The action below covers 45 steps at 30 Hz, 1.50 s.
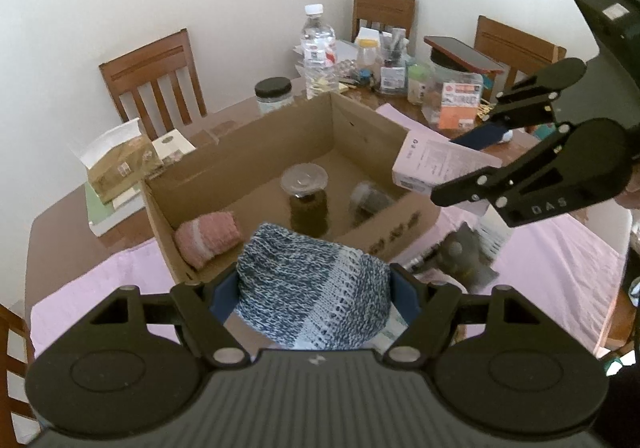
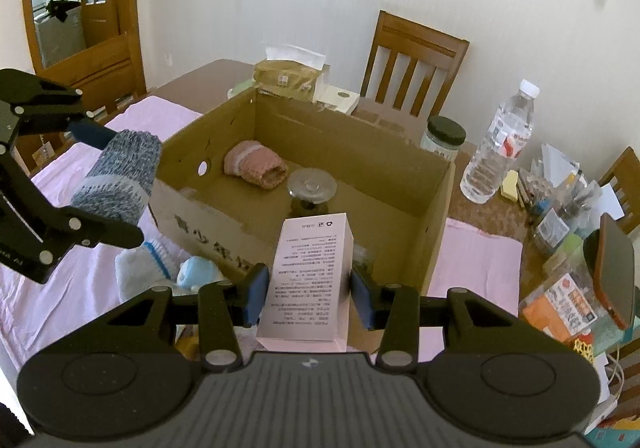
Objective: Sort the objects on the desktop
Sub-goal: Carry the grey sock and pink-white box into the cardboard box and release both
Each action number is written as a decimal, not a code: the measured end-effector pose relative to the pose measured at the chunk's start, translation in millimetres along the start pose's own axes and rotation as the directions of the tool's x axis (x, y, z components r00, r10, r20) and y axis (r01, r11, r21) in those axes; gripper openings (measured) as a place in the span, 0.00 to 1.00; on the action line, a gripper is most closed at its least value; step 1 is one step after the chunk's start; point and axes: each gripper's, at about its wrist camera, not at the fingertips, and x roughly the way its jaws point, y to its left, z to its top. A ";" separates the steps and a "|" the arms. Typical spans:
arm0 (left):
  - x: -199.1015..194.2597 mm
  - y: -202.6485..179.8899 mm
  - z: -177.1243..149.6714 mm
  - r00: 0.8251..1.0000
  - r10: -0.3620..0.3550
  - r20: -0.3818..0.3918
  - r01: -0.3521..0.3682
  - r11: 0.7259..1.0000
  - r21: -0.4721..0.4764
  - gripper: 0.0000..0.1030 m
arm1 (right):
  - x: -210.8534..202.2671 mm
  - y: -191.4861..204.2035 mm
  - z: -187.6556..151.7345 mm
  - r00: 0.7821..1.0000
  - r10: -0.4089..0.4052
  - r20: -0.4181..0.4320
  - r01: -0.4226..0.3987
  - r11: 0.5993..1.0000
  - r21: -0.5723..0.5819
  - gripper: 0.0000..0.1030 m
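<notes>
My left gripper (image 1: 314, 294) is shut on a blue-white knitted sock roll (image 1: 312, 288) and holds it just above the near wall of the open cardboard box (image 1: 224, 156). It also shows in the right wrist view (image 2: 120, 172). My right gripper (image 2: 310, 294) is shut on a white printed carton (image 2: 308, 284), held over the box's near edge; in the left wrist view the carton (image 1: 436, 160) is at the box's right corner. Inside the box lie a pink knitted roll (image 2: 256, 164), a lidded jar (image 2: 312, 188) and a small dark bag (image 1: 368, 202).
A white-and-blue sock (image 2: 140, 264) and a light blue item (image 2: 198, 270) lie on the pink cloth (image 2: 480, 260) left of the box. Behind it stand a water bottle (image 2: 500, 144), a black-lidded jar (image 2: 444, 138), clutter with a phone (image 2: 614, 272), a paper bag (image 2: 288, 76) and chairs (image 2: 412, 60).
</notes>
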 end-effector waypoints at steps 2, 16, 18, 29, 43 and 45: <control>3.4 3.8 4.9 1.000 0.010 -0.001 -0.010 1.000 -0.002 0.74 | 2.0 -1.3 3.9 1.000 0.000 0.002 0.000 1.000 -0.005 0.49; 36.4 26.6 31.5 0.999 0.040 -0.018 -0.040 0.999 -0.021 0.74 | 26.1 -22.8 30.7 1.000 0.000 0.013 0.000 1.000 -0.002 0.49; 42.4 29.5 33.9 0.999 0.041 -0.022 -0.042 0.999 -0.023 0.74 | 31.4 -26.0 33.2 1.000 0.001 0.007 -0.001 1.000 -0.003 0.49; 71.9 47.4 44.2 0.998 0.053 -0.043 -0.056 0.996 -0.064 0.74 | 56.0 -41.0 45.5 1.000 0.006 -0.014 -0.006 1.000 0.003 0.49; 89.0 57.6 47.8 0.994 0.081 -0.070 -0.086 0.993 -0.075 0.87 | 73.8 -51.8 54.6 1.000 0.001 -0.030 0.000 1.000 0.006 0.49; 88.2 56.7 47.2 0.994 0.077 -0.072 -0.082 0.994 -0.072 0.87 | 77.3 -53.4 55.8 0.999 0.003 -0.035 -0.003 1.000 0.011 0.49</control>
